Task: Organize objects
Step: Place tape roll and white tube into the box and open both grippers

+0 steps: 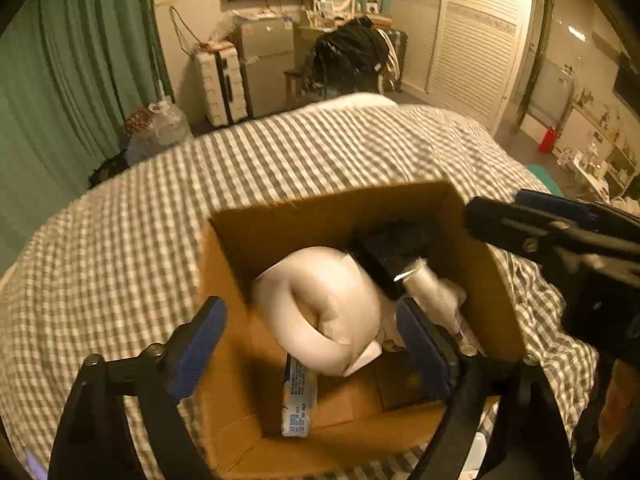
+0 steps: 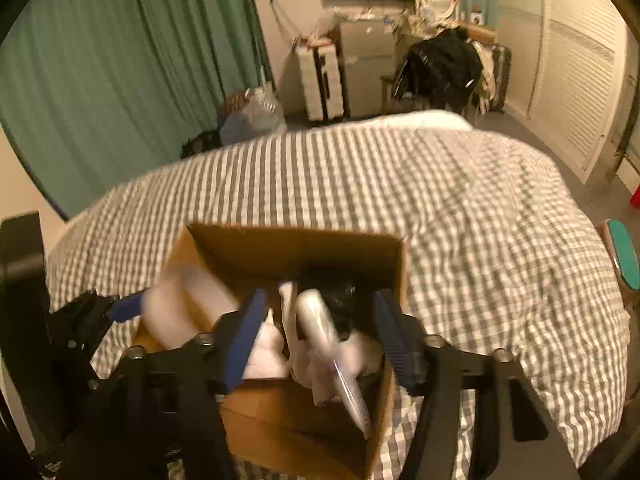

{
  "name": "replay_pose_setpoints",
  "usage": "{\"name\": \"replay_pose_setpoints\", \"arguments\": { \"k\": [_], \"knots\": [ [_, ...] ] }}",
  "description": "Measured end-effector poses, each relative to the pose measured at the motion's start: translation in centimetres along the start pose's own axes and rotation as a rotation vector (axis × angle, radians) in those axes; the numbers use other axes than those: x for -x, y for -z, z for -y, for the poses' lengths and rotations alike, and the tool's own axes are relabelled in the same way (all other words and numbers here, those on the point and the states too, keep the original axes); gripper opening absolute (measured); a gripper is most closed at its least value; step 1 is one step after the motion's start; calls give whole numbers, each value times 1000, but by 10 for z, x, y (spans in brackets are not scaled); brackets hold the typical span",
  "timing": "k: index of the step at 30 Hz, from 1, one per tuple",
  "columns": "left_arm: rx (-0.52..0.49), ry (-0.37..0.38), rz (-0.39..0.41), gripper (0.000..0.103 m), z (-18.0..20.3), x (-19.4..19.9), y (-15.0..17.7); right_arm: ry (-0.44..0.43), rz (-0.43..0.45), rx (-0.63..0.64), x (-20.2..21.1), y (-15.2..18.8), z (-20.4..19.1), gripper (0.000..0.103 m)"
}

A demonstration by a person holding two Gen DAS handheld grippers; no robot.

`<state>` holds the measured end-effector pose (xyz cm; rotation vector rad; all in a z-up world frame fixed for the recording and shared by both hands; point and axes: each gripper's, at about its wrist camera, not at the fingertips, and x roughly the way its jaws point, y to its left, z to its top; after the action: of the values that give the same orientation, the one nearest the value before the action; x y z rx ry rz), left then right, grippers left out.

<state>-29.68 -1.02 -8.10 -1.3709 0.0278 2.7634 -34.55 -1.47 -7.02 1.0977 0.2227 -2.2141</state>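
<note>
Four items at least inside the open cardboard box (image 1: 320, 220), set on the grey-and-white checked duvet (image 1: 280, 152) near its close edge: a soft white ring-shaped roll (image 1: 332, 280), a silvery tube (image 1: 428, 284), a black object (image 1: 388, 248) too blurred to name, and a flat printed packet (image 1: 298, 400) down on the box floor. White roll leaning against the left wall, partly over the packet; tube propped slantwise against the black object at the right side, probably because the box leaves little room to lie flat. Loose pale wrapping or bags around the tube's lower end, hard to make out

Left gripper (image 1: 308, 312) spread wide, blue pads either side of the white roll and not clearly touching it, right pad dipped inside the box, left pad outside the wall. Likely either just letting go of the roll or lining up to shift it; impossible to say which. Right gripper (image 2: 320, 300) likewise wide, poised above the right half of the box with the tube between its fingers but clear of both, nothing clamped

Judging by the bare duvet all around, gathering mostly done; remaining work probably settling the contents lower. Risk: nudging the light box across the soft bedding while reaching in

Beyond the bed: green curtains, white suitcase, small fridge, chair heaped with dark clothing
</note>
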Motion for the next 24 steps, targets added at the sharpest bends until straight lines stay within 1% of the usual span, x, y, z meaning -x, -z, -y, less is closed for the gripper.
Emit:
{"name": "replay_pose_setpoints", "arguments": {
  "k": [2,3,4,7,11,15,18,24],
  "knots": [
    [6,-16,20,97,0,16,-4,2,26,-6,20,-4,1,64],
    [12,-23,31,97,-1,27,-5,7,41,-3,32,-5,1,65],
    [17,-25,42,97,-1,35,-7,-29,48,18,41,-6,0,65],
    [35,-28,78,97,-3,67,-8,-27,85,24,74,-9,-2,66],
    [49,-44,136,98,-3,116,-4,-20,139,43,119,-5,-6,67],
    [62,-58,185,99,-4,156,8,-17,200,61,167,6,-13,69],
    [71,-57,210,99,-2,180,18,-14,231,69,195,18,-16,70],
    [78,-74,255,99,4,212,39,-11,270,88,231,45,-23,73]
  ]
}}
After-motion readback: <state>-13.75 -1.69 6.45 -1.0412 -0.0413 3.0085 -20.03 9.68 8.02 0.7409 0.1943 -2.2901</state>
